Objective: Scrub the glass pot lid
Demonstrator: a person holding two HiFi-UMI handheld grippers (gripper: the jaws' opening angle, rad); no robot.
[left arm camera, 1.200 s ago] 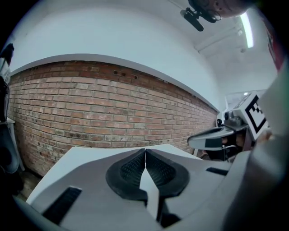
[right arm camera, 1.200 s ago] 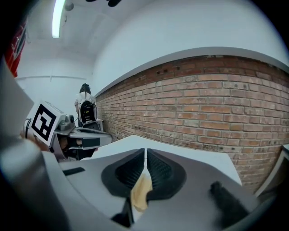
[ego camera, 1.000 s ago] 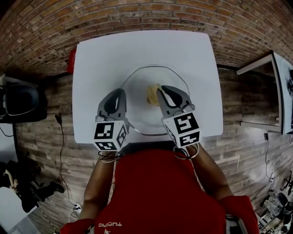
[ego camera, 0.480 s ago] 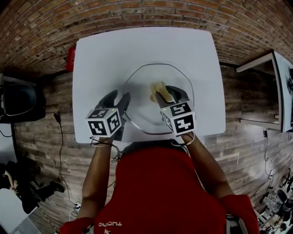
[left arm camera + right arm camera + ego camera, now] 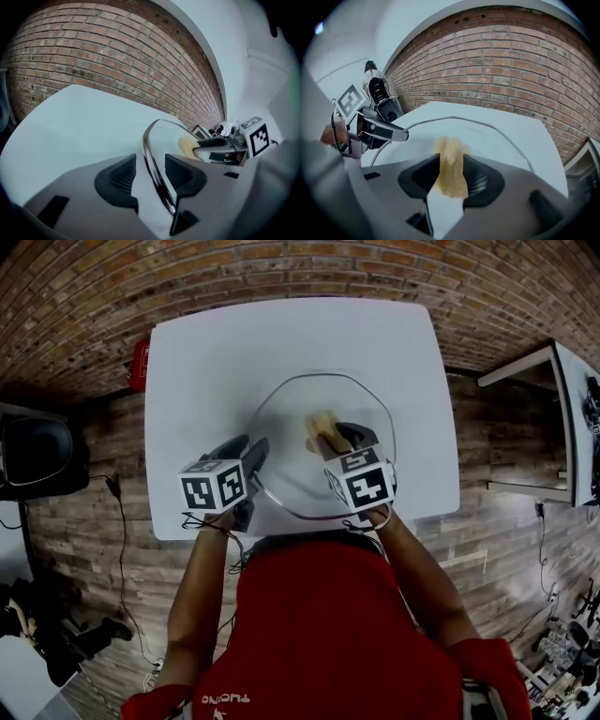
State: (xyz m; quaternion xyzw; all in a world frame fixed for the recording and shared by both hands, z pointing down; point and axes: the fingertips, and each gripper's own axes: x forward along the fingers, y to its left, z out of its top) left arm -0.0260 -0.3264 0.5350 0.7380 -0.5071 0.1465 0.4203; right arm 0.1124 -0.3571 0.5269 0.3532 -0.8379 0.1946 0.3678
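The glass pot lid (image 5: 291,399) lies on the table (image 5: 206,352), offset toward 6 o'clock. The left gripper (image 5: 249,447) straddles the lid's rim at 9 o'clock. The right gripper (image 5: 337,438), entering from 5 o'clock with jaws opening, brackets the sponge (image 5: 318,425) lying near the lid's centre.

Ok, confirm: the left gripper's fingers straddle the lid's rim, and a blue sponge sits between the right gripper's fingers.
Not blue: the right gripper view shows a yellow sponge between the opening fingers of the right gripper. The left gripper does straddle the lid at its rim.
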